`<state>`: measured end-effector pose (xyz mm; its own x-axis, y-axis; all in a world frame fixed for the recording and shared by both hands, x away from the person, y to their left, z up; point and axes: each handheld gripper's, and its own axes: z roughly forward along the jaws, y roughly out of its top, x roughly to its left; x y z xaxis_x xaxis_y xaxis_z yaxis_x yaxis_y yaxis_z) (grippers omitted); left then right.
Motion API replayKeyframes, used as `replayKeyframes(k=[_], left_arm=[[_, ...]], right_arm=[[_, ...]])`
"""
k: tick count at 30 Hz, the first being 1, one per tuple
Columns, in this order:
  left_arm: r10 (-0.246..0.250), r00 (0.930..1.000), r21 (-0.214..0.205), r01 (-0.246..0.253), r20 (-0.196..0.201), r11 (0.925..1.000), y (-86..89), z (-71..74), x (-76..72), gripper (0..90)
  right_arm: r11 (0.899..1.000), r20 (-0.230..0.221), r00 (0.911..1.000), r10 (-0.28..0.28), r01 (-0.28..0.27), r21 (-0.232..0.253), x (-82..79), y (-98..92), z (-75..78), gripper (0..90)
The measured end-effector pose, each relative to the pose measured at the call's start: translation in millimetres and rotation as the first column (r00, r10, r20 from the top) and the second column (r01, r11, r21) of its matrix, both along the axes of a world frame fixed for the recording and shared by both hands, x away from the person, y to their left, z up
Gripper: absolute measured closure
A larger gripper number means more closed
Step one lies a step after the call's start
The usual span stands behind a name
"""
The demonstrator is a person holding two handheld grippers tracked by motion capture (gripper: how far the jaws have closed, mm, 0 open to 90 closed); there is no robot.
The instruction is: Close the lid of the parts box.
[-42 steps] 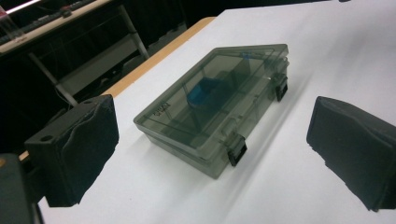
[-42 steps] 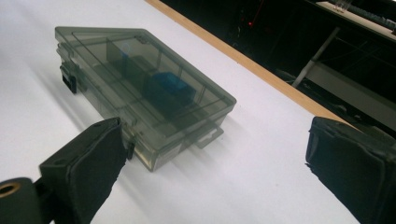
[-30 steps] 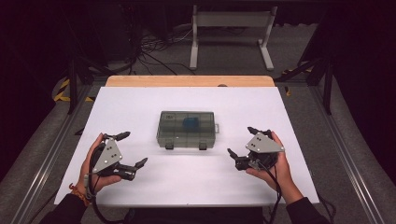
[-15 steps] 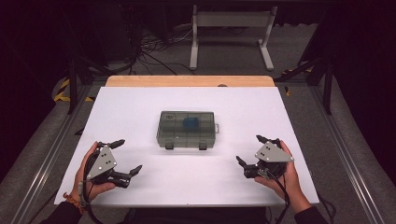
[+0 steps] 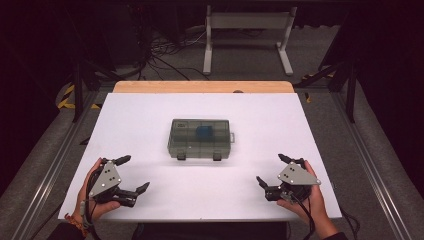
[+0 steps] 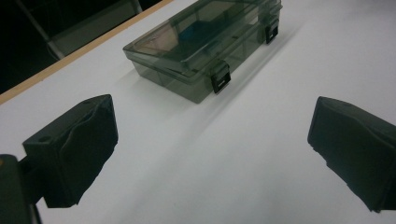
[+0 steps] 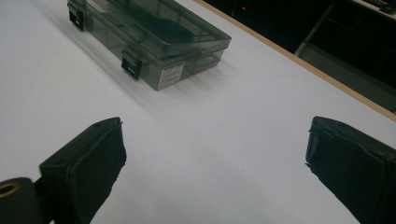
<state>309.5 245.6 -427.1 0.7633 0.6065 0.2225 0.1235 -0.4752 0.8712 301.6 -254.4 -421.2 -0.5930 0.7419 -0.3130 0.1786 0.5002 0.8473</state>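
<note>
Over the white counter (image 5: 150, 130), seen from the high view: a smoky translucent compartment box (image 5: 200, 138), lid closed with two dark latches on its near side, lies at centre; a blue item (image 5: 203, 131) shows through the lid. Left gripper (image 5: 131, 175) rests at seven o'clock from the box, right gripper (image 5: 272, 170) at five o'clock, both well apart from it, each held in a hand, jaws spread and empty.

Left gripper view: jaws stand wide apart over bare counter (image 6: 210, 163); the box (image 6: 205, 46) lies ahead at twelve o'clock, a latch (image 6: 220, 79) facing the camera.

Right gripper view: jaws likewise spread; the box (image 7: 154, 37) lies at eleven o'clock, a white label (image 7: 170, 74) on its end wall.
</note>
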Motion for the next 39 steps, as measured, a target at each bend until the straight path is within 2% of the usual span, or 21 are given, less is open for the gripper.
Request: replayKeyframes(k=[10,11,20,24,39], left_arm=[[-0.008,1.0000,0.006,0.008,0.002,1.0000,-0.2,-1.2,-2.5,2.6],[-0.009,1.0000,-0.005,0.009,-0.002,0.9999,-0.2,-1.1,-2.4,2.5],[-0.007,0.9999,0.011,0.007,-0.015,0.9999,-3.3,-4.1,1.3,2.8],[-0.009,0.9999,0.020,0.009,-0.006,0.9998,-2.5,-3.6,1.4,2.8],[-0.010,0.9997,0.022,0.010,-0.021,0.9997,-3.4,-5.5,3.7,2.8]], right_arm=[[1.000,0.010,0.9999,-0.003,0.003,0.001,-0.8,5.0,1.3,5.3],[1.000,0.008,1.0000,-0.006,0.006,0.002,-0.5,5.3,1.3,5.3],[1.000,-0.002,1.0000,-0.002,0.002,0.029,1.6,5.1,1.2,5.2],[1.000,0.004,1.0000,0.003,-0.003,0.026,0.6,6.4,1.9,5.2],[1.000,0.000,1.0000,0.008,-0.008,0.015,2.4,8.6,0.1,5.3]])
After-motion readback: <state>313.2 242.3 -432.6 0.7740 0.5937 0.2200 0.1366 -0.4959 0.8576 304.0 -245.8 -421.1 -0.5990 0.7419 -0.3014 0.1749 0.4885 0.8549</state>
